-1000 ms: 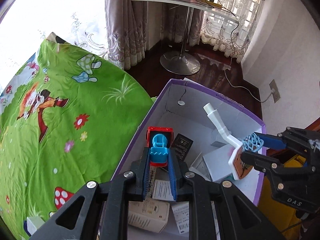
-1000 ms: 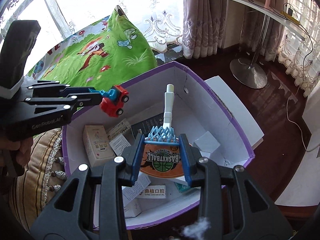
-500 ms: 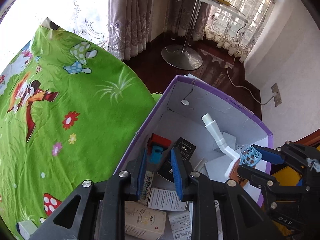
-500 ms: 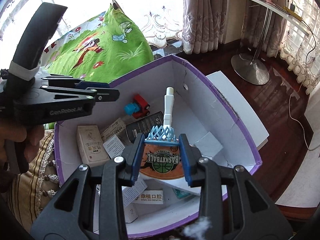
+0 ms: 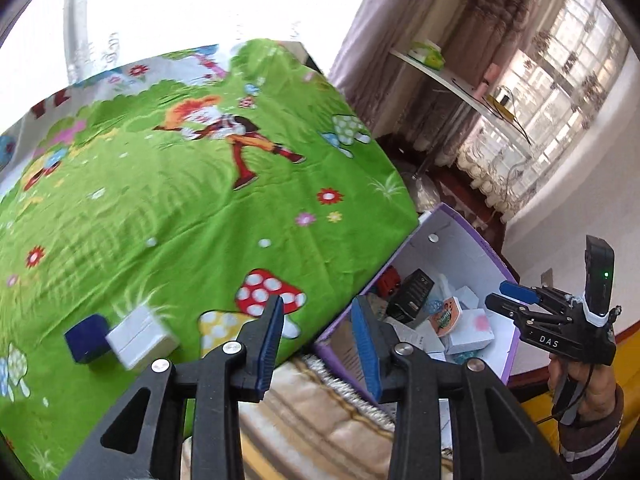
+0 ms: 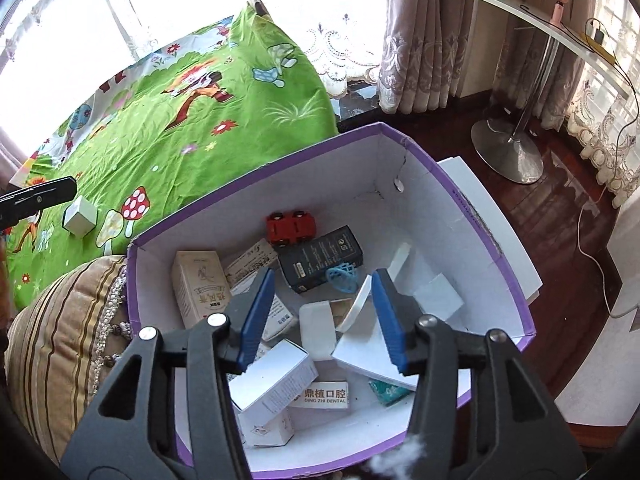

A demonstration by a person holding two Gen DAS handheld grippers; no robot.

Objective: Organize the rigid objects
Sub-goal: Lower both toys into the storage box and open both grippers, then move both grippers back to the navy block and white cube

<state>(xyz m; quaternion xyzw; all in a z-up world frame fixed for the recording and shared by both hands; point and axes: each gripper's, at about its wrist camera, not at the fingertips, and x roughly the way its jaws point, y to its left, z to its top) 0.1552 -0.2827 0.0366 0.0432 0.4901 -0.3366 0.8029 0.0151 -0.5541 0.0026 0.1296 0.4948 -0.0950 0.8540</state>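
Both drops done: red toy car (image 6: 291,227) and basketball hoop toy (image 6: 362,300) now inside purple box (image 6: 472,200). Right claw (image 6: 322,314) opening, empty above box. Left claw (image 5: 318,344) opening, empty, swung toward bed (image 5: 180,208); white box (image 5: 142,336), blue cube (image 5: 86,338) left there.

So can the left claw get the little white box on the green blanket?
Probably yes. The white box sits in the open on the green blanket, beside a dark blue cube. The left claw is empty, its jaws opening, with nothing between it and the box.

toy car (image 6: 292,226) in box (image 6: 472,216) (far end) | box right of bed (image 6: 192,136) | cube (image 6: 80,221) on bed
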